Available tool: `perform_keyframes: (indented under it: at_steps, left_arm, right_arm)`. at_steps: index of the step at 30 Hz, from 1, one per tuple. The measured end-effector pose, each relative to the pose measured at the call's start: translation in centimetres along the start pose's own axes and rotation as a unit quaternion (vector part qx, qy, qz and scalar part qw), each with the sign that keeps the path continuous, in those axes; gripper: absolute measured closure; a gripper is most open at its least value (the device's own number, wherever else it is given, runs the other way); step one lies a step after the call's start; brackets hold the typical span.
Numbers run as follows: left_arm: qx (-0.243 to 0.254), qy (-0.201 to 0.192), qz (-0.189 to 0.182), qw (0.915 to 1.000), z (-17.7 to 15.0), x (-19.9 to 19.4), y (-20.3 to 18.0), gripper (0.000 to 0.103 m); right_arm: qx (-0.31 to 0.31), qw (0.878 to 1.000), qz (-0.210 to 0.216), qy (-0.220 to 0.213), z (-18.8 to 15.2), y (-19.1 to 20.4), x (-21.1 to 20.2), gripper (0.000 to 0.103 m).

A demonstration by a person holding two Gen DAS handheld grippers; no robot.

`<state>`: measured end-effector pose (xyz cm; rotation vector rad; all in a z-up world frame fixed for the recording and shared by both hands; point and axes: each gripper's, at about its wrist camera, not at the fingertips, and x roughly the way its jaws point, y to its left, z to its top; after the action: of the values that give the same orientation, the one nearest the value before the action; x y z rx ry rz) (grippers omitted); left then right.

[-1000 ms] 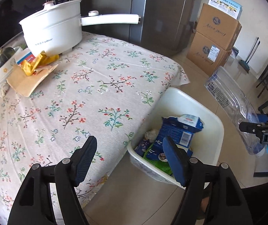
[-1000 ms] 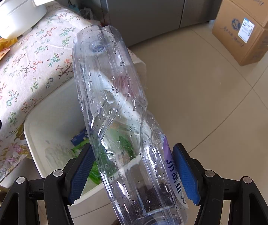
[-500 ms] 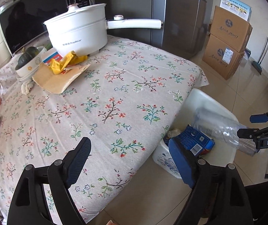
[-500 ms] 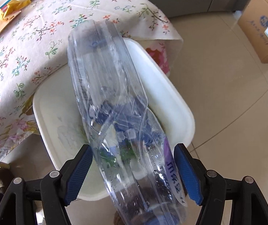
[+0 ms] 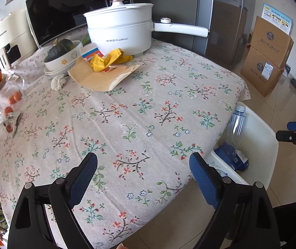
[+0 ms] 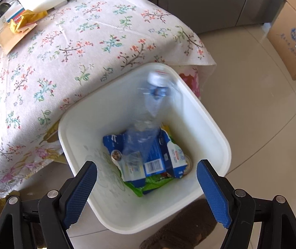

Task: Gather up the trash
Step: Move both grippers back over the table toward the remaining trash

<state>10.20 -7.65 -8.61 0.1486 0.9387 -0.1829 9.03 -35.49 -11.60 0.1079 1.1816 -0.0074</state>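
The left gripper (image 5: 142, 175) has its blue-padded fingers (image 5: 83, 175) spread wide and opening further, with nothing between them; they hang over the near edge of the bench (image 5: 127, 112), which is covered by a floral cloth. At the far side of the bench stands a white electric pot (image 5: 120, 35) with a long handle. Just in front of it lie a crumpled yellow wrapper (image 5: 108, 60) on a torn piece of brown cardboard (image 5: 100, 76), and a small wad of white tissue (image 5: 58, 82) lies just to the left of the cardboard. A bowl holding a green squash (image 5: 62, 55) sits beside them. To the right of the bench, on the floor, is the white trash bin (image 5: 260, 137), with a clear plastic bottle (image 5: 236, 122) leaning inside it against the bench-side wall, cap up. The right gripper (image 5: 295, 130) pokes in at the right edge, over the bin.

In the right wrist view, the right gripper's fingers (image 6: 81, 193) are also wide apart and opening, empty, directly above the bin (image 6: 210, 128). The plastic bottle (image 6: 150, 114), blurred, is inside the bin with its cap toward the far rim, free of the pads. Under it lie a flattened blue carton (image 6: 154, 155) and a green wrapper (image 6: 148, 183). The yellow wrapper (image 6: 23, 21) and cardboard (image 6: 9, 38) remain on the bench at the upper left.
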Motion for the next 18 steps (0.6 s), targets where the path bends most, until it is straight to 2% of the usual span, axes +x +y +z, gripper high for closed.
perform_keyframes:
  at_steps: [9,15,18]
  left_arm:
    - [-0.058,0.001,0.047,0.9972,-2.2,-0.8,7.4,0.000]
    - [-0.108,0.018,0.072,0.9913,-3.9,-0.7,13.8,0.000]
    - [-0.118,0.021,0.093,0.9885,-4.1,-0.7,17.1,0.000]
  right_arm:
    - [-0.018,0.999,0.009,-0.029,2.0,4.9,-0.6,0.018]
    - [-0.030,0.998,0.006,-0.051,3.0,9.4,-0.5,0.017]
    - [-0.037,0.997,0.008,-0.062,3.6,11.8,-0.2,0.017]
